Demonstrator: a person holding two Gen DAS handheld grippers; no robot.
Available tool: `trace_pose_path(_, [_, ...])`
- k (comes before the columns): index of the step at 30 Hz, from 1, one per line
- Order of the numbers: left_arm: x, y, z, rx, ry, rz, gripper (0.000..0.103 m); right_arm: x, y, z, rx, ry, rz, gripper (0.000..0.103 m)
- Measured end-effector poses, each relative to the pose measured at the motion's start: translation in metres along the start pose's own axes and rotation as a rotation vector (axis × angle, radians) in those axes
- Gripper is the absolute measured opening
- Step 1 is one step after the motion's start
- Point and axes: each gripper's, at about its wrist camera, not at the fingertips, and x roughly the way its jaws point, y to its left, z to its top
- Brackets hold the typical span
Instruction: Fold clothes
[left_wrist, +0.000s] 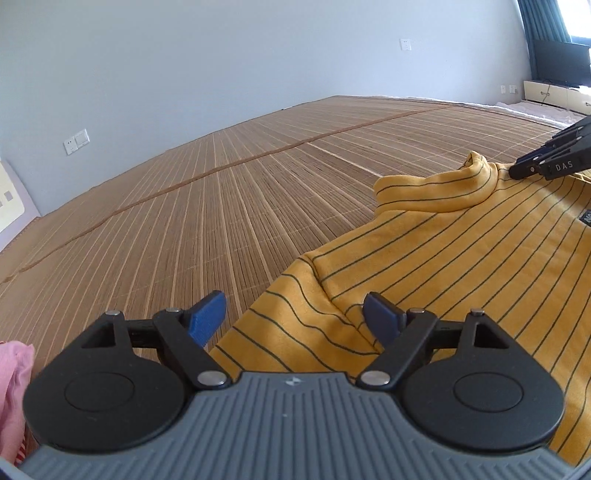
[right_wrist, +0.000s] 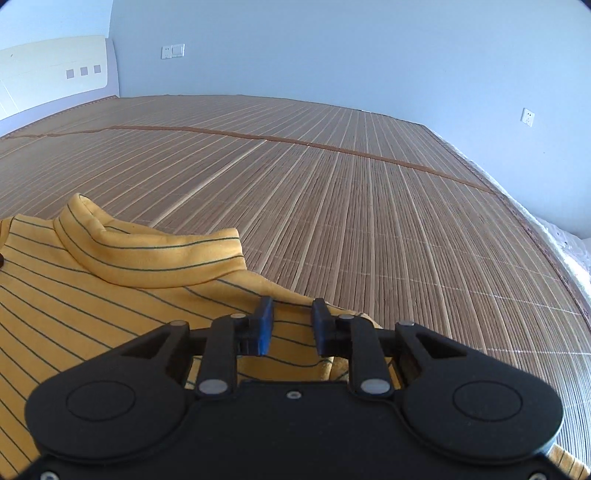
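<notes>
Early going: the yellow striped shirt lies spread on the bamboo mat, collar ahead, nothing folded. Left claw gapes over a sleeve; right claw, half-parted, straddles the shoulder edge without pinching.

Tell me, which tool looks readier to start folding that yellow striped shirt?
Probably the right tool: its narrow gap already straddles the yellow shirt's shoulder edge beside the collar. The left tool gapes wide over a sleeve.
</notes>
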Motion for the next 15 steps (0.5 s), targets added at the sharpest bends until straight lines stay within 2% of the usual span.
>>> trace_pose_path(4, [-0.015, 0.004, 0.004, -0.017, 0.000, 0.007, 0.085, -0.016, 0.000, 0.002, -0.006, 0.015, 0.016, 0.026])
trace_pose_path(6, [-0.039, 0.001, 0.009, -0.002, -0.029, 0.027, 0.085, -0.038, -0.001, 0.009, 0.030, 0.063, 0.090, 0.027])
trace_pose_path(7, [-0.059, -0.002, 0.010, 0.005, -0.063, 0.023, 0.085, -0.057, -0.005, 0.010, 0.059, 0.057, 0.139, 0.031])
trace_pose_path(9, [-0.099, -0.008, 0.012, 0.015, -0.125, 0.010, 0.085, -0.104, -0.011, 0.008, 0.080, 0.011, 0.185, 0.056])
trace_pose_path(10, [-0.120, -0.014, 0.011, 0.013, -0.144, -0.011, 0.085, -0.129, -0.013, 0.006, 0.084, -0.015, 0.199, 0.060])
trace_pose_path(13, [-0.184, -0.033, -0.005, -0.004, -0.166, -0.127, 0.086, -0.196, -0.014, -0.009, 0.084, -0.082, 0.219, 0.062])
trace_pose_path(15, [-0.220, -0.051, -0.023, -0.016, -0.158, -0.184, 0.090, -0.240, -0.013, -0.031, 0.098, -0.123, 0.230, 0.070])
